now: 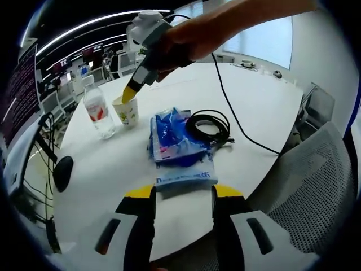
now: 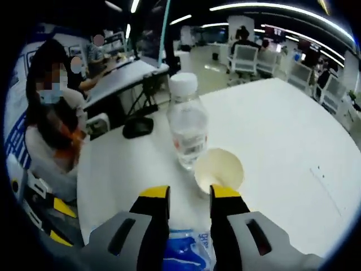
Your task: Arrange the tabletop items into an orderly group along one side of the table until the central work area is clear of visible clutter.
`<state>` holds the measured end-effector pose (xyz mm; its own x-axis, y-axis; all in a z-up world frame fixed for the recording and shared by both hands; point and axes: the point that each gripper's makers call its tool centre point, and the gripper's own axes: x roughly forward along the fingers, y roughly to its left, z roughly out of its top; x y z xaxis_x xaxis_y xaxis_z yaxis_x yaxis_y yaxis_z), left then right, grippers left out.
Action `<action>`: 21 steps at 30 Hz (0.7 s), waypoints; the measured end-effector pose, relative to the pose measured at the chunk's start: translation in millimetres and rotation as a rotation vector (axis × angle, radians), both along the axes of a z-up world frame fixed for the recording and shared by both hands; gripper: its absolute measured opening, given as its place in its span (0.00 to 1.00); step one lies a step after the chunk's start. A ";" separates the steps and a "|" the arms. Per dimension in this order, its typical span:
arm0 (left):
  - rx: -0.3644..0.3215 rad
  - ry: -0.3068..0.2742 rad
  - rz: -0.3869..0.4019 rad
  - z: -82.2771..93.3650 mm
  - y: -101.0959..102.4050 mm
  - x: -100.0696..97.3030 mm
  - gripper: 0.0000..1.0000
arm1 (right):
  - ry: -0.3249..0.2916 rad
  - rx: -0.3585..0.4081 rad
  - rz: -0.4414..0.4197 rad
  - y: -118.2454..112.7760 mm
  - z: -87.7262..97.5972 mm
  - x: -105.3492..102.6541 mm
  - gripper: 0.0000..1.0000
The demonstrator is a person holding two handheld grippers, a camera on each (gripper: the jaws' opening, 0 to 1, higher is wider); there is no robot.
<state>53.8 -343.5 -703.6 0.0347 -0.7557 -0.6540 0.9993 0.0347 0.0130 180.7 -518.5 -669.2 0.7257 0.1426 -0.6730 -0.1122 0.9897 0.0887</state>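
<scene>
Paper cup (image 2: 219, 169) dead ahead of right gripper (image 2: 190, 195), frame centre, touching water bottle (image 2: 187, 130); jaws apart, grasping nothing (left gripper (image 1: 183, 193) likewise unclenched, at blue packet (image 1: 179, 148), lower centre). Right nearer.

The left gripper view looks across the table (image 1: 265, 107) from its near edge; the right gripper view sits close over the cup (image 2: 219, 167), which both views share at 12 o'clock.

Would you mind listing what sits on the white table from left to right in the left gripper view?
Black mouse → water bottle → paper cup → blue packets → coiled black cable.
</scene>
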 end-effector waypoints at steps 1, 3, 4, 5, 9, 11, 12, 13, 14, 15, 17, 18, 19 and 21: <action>0.002 0.002 0.001 -0.5 0.2 0.1 0.38 | -0.009 0.004 -0.013 -1.5 1.2 -2.5 0.26; 0.006 0.003 0.003 -1.6 0.9 0.2 0.38 | -0.025 0.019 -0.033 -4.0 2.6 -10.7 0.26; 0.008 0.003 0.003 -2.4 1.0 0.3 0.38 | -0.028 0.021 -0.040 -5.4 2.4 -14.4 0.26; 0.009 0.005 0.004 -2.9 1.1 0.4 0.38 | -0.033 0.025 -0.053 -7.0 2.1 -20.3 0.26; 0.014 0.004 0.006 -3.8 2.0 0.4 0.38 | -0.039 0.042 -0.098 -14.3 -3.6 -41.2 0.26; 0.017 0.005 0.008 -3.8 2.4 0.2 0.38 | -0.035 0.058 -0.128 -18.3 -8.5 -52.6 0.26; 0.018 0.006 0.010 -3.9 2.6 0.4 0.38 | -0.035 0.063 -0.141 -20.0 -10.1 -57.3 0.26; 0.018 0.008 0.013 -4.0 2.7 0.9 0.38 | -0.036 0.070 -0.156 -21.4 -11.4 -62.2 0.26; 0.018 0.011 0.018 -4.3 3.0 1.6 0.38 | -0.038 0.076 -0.166 -22.6 -12.3 -66.5 0.26; 0.017 0.012 0.022 -4.3 3.2 2.3 0.38 | -0.039 0.082 -0.183 -25.2 -14.8 -73.5 0.26; 0.017 0.015 0.029 -4.3 3.6 3.0 0.38 | -0.040 0.097 -0.210 -27.4 -17.3 -85.0 0.26; 0.016 0.017 0.036 -4.4 4.0 4.0 0.38 | -0.040 0.100 -0.218 -28.3 -18.5 -89.6 0.26; 0.016 0.018 0.039 -4.5 4.1 4.4 0.38 | -0.039 0.103 -0.227 -28.8 -19.4 -94.5 0.26; 0.016 0.020 0.043 -4.6 4.4 4.6 0.38 | -0.038 0.112 -0.243 -31.3 -23.2 -104.8 0.27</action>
<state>58.4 -339.1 -708.2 0.0544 -0.7430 -0.6671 0.9969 0.0780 -0.0056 75.9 -549.8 -692.4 0.7720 0.0330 -0.6348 0.1222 0.9723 0.1991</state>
